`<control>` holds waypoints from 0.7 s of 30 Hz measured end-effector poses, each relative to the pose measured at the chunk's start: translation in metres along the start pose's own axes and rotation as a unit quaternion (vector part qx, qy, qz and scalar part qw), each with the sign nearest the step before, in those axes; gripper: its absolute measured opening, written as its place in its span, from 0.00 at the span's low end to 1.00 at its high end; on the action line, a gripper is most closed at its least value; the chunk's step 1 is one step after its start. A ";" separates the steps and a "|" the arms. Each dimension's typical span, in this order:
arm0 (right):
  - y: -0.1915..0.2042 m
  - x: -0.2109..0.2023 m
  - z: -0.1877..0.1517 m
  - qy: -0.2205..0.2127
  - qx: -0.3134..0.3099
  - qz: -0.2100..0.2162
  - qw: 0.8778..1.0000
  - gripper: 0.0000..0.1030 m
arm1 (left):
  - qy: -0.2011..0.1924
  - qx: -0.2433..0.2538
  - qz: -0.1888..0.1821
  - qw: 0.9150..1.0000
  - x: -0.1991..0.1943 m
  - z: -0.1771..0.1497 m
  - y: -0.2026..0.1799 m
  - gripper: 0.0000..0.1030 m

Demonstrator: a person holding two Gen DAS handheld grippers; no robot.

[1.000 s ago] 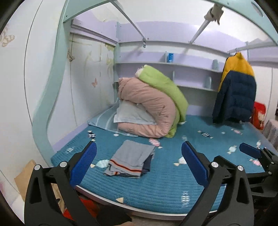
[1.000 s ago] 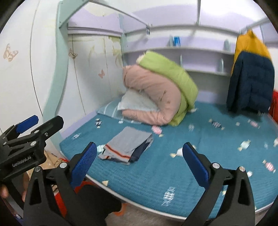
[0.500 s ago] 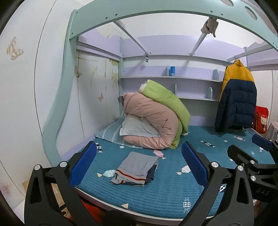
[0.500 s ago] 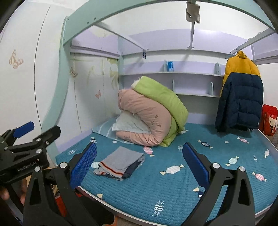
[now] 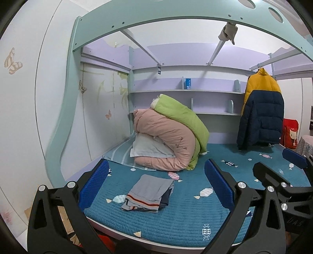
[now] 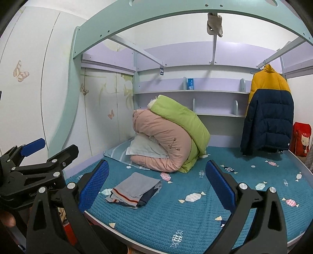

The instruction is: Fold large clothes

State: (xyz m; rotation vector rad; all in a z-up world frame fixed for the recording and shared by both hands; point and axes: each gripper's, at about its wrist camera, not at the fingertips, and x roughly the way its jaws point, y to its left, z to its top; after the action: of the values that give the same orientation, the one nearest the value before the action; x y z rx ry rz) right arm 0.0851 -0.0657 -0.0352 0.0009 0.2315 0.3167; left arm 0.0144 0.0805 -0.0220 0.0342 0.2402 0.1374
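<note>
folded clothes [image 5: 149,193] sit on the blue bed [image 5: 176,220] near its front edge, in front of the rolled quilts [image 5: 168,136]. left gripper [image 5: 156,183] and right gripper [image 6: 158,181] both hover short of the bed, spread wide, empty.

- Just ahead of the left gripper [image 5: 156,187], the folded clothes [image 5: 149,193] are soft, matt grey knit cloth with a striped band.
- The mattress cover [image 5: 176,220] beneath them is teal quilted fabric, ribbed and matt.
- Both grippers, the right gripper [image 6: 158,187] too, have matt black plastic arms, shiny metal screw heads and blue pads [image 6: 93,185] with a ridged, rubbery face.
- Further ahead, the pink quilt [image 5: 166,142] and the green quilt [image 5: 180,115] are puffy, smooth cloth.
- To the right, the hanging jacket [image 5: 262,117] is quilted with a faint sheen.
- Overhead, the bed frame [image 5: 176,17] is smooth painted board.
</note>
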 end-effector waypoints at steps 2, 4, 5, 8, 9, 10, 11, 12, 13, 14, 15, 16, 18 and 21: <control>-0.001 0.000 0.000 -0.001 0.002 -0.001 1.000 0.93 | -0.001 0.002 0.002 1.000 0.000 0.000 -0.002 0.95; -0.002 0.000 0.000 0.000 0.003 -0.002 1.000 0.93 | -0.001 0.001 0.000 1.000 0.000 0.000 -0.003 0.95; -0.003 0.000 0.000 0.000 0.003 -0.002 1.000 0.93 | -0.001 0.001 0.000 1.000 0.001 0.001 -0.004 0.95; -0.004 -0.001 0.000 -0.001 0.004 -0.003 1.000 0.93 | -0.001 0.000 -0.001 1.000 0.000 0.001 -0.004 0.95; -0.004 -0.001 0.000 0.000 0.005 -0.003 1.000 0.93 | -0.001 0.001 -0.001 1.000 0.001 0.001 -0.005 0.95; -0.005 -0.001 0.001 0.000 0.006 -0.002 1.000 0.93 | -0.001 0.001 -0.002 1.000 0.001 0.002 -0.005 0.95; -0.005 -0.001 0.001 -0.001 0.005 -0.003 1.000 0.93 | -0.002 0.002 -0.002 1.000 0.001 0.002 -0.006 0.95; -0.005 -0.001 0.001 -0.001 0.005 -0.005 1.000 0.93 | -0.003 0.002 -0.002 1.000 0.001 0.003 -0.007 0.95; -0.006 -0.002 0.001 -0.002 0.006 -0.006 1.000 0.93 | -0.004 0.003 -0.002 1.000 0.001 0.003 -0.008 0.95; -0.005 -0.003 0.000 -0.004 0.007 -0.006 1.000 0.93 | -0.006 0.003 -0.002 1.000 0.000 0.003 -0.009 0.95; -0.006 -0.003 0.001 -0.004 0.007 -0.006 1.000 0.93 | -0.007 0.003 -0.002 1.000 0.000 0.003 -0.010 0.95; -0.006 -0.003 0.001 -0.005 0.008 -0.006 1.000 0.93 | -0.007 0.003 -0.003 1.000 0.000 0.004 -0.011 0.95; -0.006 -0.003 0.001 -0.005 0.009 -0.007 1.000 0.93 | -0.009 0.003 -0.003 1.000 -0.001 0.004 -0.011 0.95; -0.007 -0.004 0.001 -0.005 0.010 -0.007 1.000 0.93 | -0.011 0.006 -0.001 1.000 -0.001 0.004 -0.014 0.95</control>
State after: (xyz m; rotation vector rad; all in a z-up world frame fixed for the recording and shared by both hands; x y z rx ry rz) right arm 0.0839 -0.0733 -0.0335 0.0204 0.2252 0.3002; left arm 0.0159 0.0667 -0.0180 0.0468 0.2182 0.1328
